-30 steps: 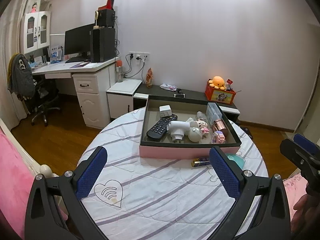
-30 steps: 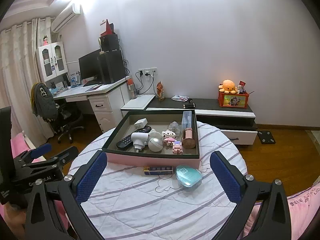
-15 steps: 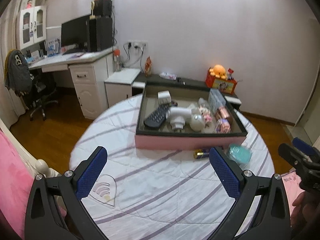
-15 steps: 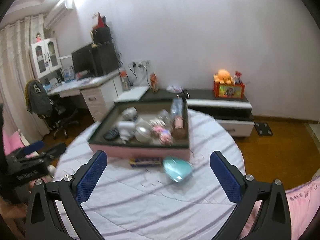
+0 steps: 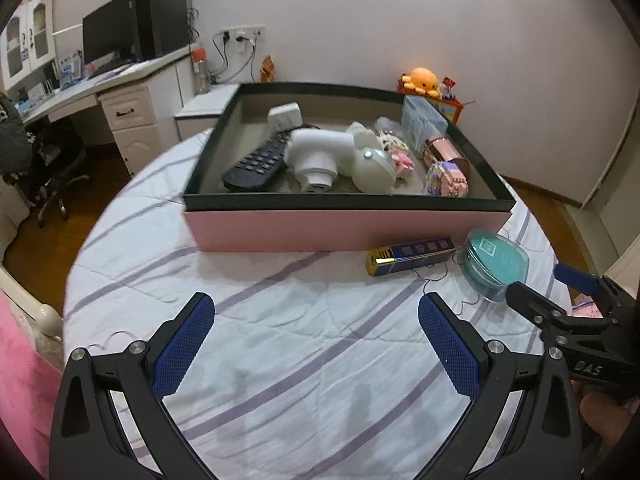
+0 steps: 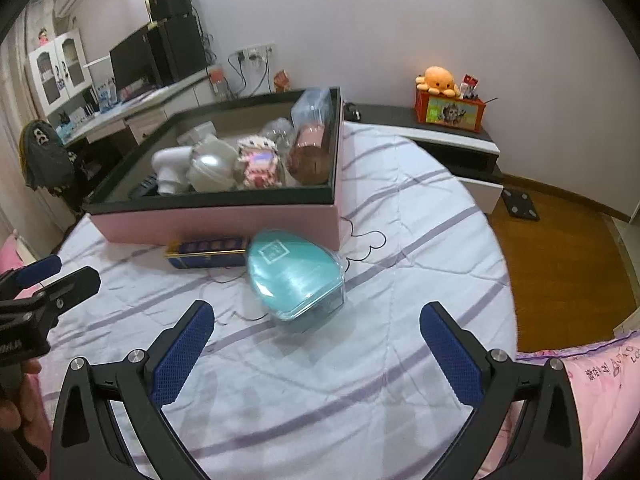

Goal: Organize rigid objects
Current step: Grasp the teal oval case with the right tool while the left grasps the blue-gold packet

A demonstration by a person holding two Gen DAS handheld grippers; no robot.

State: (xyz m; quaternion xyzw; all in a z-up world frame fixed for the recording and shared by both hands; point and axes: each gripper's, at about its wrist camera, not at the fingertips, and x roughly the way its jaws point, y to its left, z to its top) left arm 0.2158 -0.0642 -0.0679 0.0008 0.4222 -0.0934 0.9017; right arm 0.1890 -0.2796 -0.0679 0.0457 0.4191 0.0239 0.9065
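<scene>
Left-wrist view, far left: a white desk (image 5: 120,92) with a dark monitor (image 5: 110,38) stands against the wall, and a black office chair (image 5: 48,160) sits before it. Nearer, the round table (image 5: 280,360) wears a white cloth with purple stripes. The left gripper (image 5: 316,344) hangs above the bare cloth with its blue-padded fingers (image 5: 182,344) spread wide and nothing between them.

On the table's far half sits one pink box (image 5: 344,228) with a dark rim. Inside it, from left to right: one black remote control (image 5: 256,160), one white plug adapter (image 5: 284,115) behind it, one white handheld device (image 5: 318,154), one white round toy (image 5: 372,168), one small pink-and-white figure (image 5: 400,156), one block-built pink model (image 5: 446,178), one rose-gold cylinder (image 5: 444,150) and one clear plastic case (image 5: 422,120). More may lie hidden beneath these.

Two things lie outside the box, just beside its front wall: one blue-and-gold rectangular pack (image 5: 412,254) and, to its right and touching it, one teal egg-shaped case (image 5: 496,264). Nothing lies between either gripper and these two.

At the right edge the right gripper (image 5: 552,290) reaches in close to the teal case. In the right-wrist view its own fingers (image 6: 180,350) stand wide apart, empty, with the teal case just ahead of them.

Beyond the table, an orange octopus plush (image 5: 426,78) sits atop a red box (image 6: 450,110) on a low dark cabinet (image 6: 432,132).
</scene>
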